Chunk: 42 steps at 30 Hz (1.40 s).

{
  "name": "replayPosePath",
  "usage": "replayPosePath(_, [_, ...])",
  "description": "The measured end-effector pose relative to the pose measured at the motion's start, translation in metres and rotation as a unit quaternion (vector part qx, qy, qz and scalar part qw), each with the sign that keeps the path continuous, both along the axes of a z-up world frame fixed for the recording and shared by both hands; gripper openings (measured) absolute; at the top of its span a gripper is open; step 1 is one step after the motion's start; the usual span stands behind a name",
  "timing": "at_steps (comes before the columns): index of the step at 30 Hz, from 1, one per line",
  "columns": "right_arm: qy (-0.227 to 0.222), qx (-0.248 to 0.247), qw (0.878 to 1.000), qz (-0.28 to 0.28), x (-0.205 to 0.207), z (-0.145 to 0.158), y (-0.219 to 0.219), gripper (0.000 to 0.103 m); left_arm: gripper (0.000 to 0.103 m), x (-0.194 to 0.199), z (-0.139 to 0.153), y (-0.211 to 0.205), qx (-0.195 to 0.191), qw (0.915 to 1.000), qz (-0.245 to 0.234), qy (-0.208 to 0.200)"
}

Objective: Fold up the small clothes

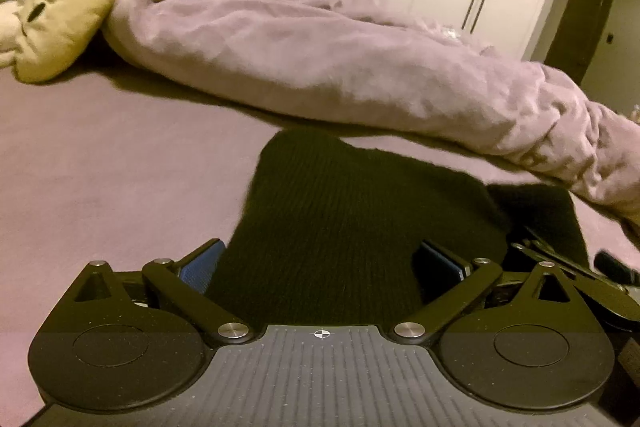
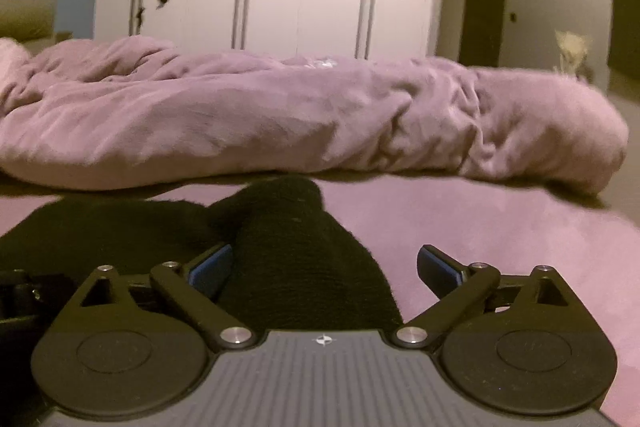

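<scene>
Both claws, left gripper (image 1: 320,263) and right gripper (image 2: 324,267), are gaping wide around the black knit garment (image 1: 340,211), seemingly preparing a fold; next, pinching its near edge.

Both left tongs (image 1: 320,263) and right tongs (image 2: 325,267) are showing matte black linkage arms with silver screws, blue-padded fingertips (image 1: 202,263), round black side discs, and a ribbed grey body carrying a small white crosshair marking at its front edge.
</scene>
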State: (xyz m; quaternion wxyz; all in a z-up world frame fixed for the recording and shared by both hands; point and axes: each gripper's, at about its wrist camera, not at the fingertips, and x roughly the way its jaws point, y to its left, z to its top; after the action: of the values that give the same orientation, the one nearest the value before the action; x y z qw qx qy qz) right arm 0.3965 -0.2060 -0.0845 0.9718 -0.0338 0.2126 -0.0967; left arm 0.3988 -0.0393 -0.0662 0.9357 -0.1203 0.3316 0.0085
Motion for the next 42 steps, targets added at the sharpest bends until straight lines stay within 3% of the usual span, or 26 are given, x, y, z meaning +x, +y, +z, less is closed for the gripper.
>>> replayPosePath(3, [-0.027,-0.021,0.999,0.029,-0.033,0.015,0.010,0.099,0.103,-0.026,0.012,0.002,0.016,0.9996,-0.009,0.022])
replayPosePath(6, [-0.056,-0.021,0.997,0.046,-0.077,0.019,0.011,0.099,0.103,-0.058,0.014,0.008,-0.003,0.9997,-0.001,0.023])
replayPosePath(9, [-0.036,0.010,0.999,0.031,-0.099,0.007,-0.002,0.099,0.103,-0.075,0.009,0.010,-0.007,0.9997,0.006,0.021])
replayPosePath(11, [0.001,0.042,0.999,0.002,-0.097,-0.005,-0.017,0.099,0.103,-0.077,0.007,0.010,-0.004,0.9996,0.008,0.026])
replayPosePath(14, [-0.002,0.090,0.996,-0.012,-0.099,-0.015,-0.037,0.099,0.103,-0.076,0.010,0.007,0.006,0.9995,0.004,0.030])
replayPosePath(18, [0.002,0.037,0.999,-0.005,-0.092,-0.018,-0.025,0.099,0.103,-0.071,0.009,0.000,0.032,0.9990,-0.002,0.030])
replayPosePath(22, [0.015,0.054,0.998,-0.001,-0.084,-0.021,-0.032,0.099,0.103,-0.069,0.001,0.000,0.029,0.9992,-0.002,0.028])
replayPosePath(26, [0.028,0.045,0.999,-0.002,-0.087,-0.016,-0.028,0.099,0.103,-0.072,0.006,-0.004,0.072,0.9969,-0.020,0.026])
replayPosePath(31, [0.075,0.006,0.997,-0.006,-0.116,0.009,-0.020,0.099,0.103,-0.096,0.035,0.004,0.057,0.9953,-0.017,0.077])
replayPosePath(36, [0.145,0.027,0.989,0.003,-0.178,0.019,-0.017,0.099,0.103,-0.154,0.040,0.007,0.050,0.9929,-0.027,0.105])
replayPosePath(42, [0.230,0.079,0.970,0.020,-0.257,0.011,-0.018,0.099,0.103,-0.229,0.037,0.020,0.024,0.9900,-0.038,0.134])
